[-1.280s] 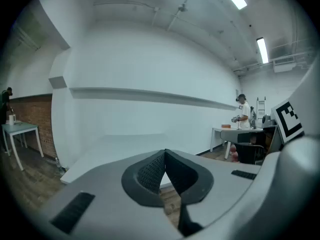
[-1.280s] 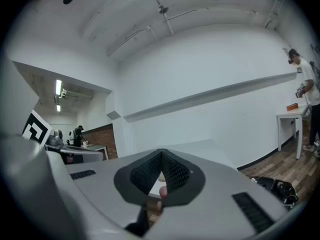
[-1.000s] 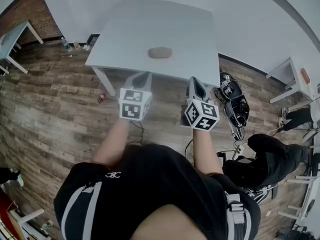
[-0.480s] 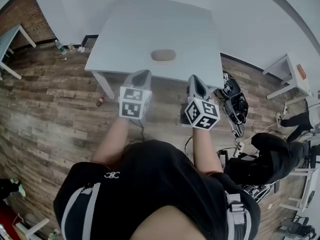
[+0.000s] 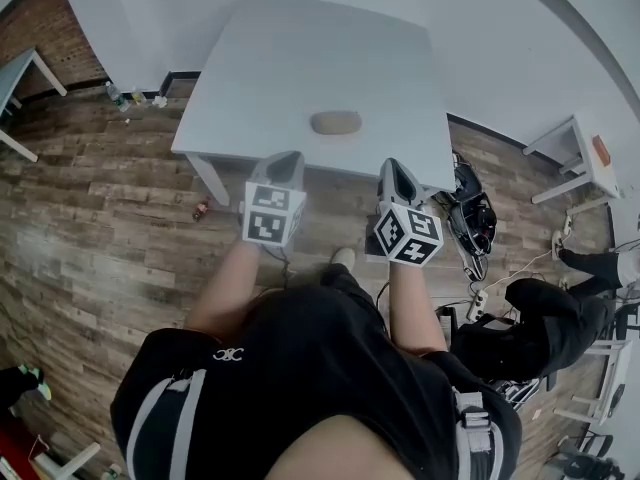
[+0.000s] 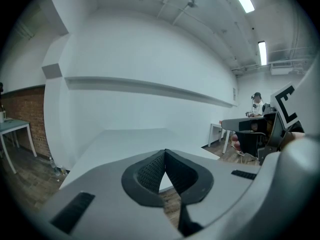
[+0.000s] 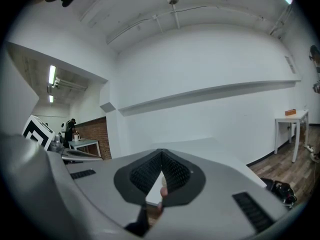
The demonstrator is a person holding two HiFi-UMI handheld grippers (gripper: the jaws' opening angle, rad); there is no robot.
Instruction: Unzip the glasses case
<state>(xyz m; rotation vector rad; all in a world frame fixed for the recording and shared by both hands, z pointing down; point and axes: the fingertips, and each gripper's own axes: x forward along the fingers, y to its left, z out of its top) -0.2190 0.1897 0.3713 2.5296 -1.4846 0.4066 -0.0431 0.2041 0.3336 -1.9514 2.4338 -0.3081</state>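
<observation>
The glasses case (image 5: pixel 336 123), a grey-brown oval, lies flat on the white table (image 5: pixel 250 78). It sits near the table's front edge, a little right of the middle, and its zipper is too small to make out.

The left gripper (image 5: pixel 287 158) hangs in the air just off the table's front edge, to the left of the case and apart from it. Its jaws are clenched together, the ribbed black pads (image 6: pixel 150 173) meeting at the tips with nothing gripped.

The right gripper (image 5: pixel 397 168) hangs beside it off the same edge, to the right of the case. It is likewise clenched and empty, with its pads (image 7: pixel 145 173) closed to a point.

Neither gripper touches the table. Beneath the table is a wooden floor (image 5: pixel 100 228), and black gear with cables (image 5: pixel 470 213) lies off the table's front right corner.
</observation>
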